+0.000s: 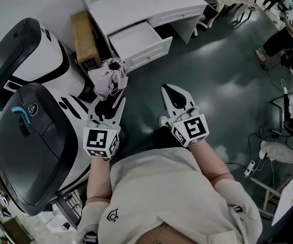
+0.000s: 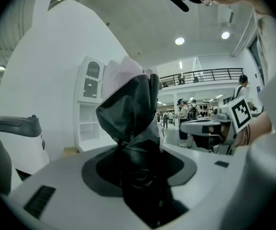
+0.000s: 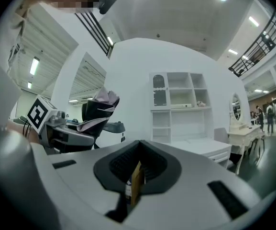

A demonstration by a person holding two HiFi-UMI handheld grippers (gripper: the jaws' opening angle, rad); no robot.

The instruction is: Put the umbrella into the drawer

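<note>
A folded umbrella (image 1: 111,76) of pink and black cloth stands out from my left gripper (image 1: 109,99), which is shut on its lower end. In the left gripper view the bunched umbrella (image 2: 130,111) fills the middle, clamped in the left gripper (image 2: 138,159). The white open drawer (image 1: 138,42) is pulled out of the white desk (image 1: 146,4), just beyond the umbrella's tip. My right gripper (image 1: 169,91) hovers to the right over the floor, its jaws together and holding nothing. In the right gripper view, the right gripper (image 3: 138,152) points at the drawer (image 3: 209,148).
A big white and black machine (image 1: 29,136) fills the left side. A cardboard box (image 1: 84,37) lies between it and the desk. A white shelf cabinet (image 3: 178,104) stands behind the desk. Cables and a power strip (image 1: 250,168) lie on the dark floor at the right, near another person (image 1: 286,34).
</note>
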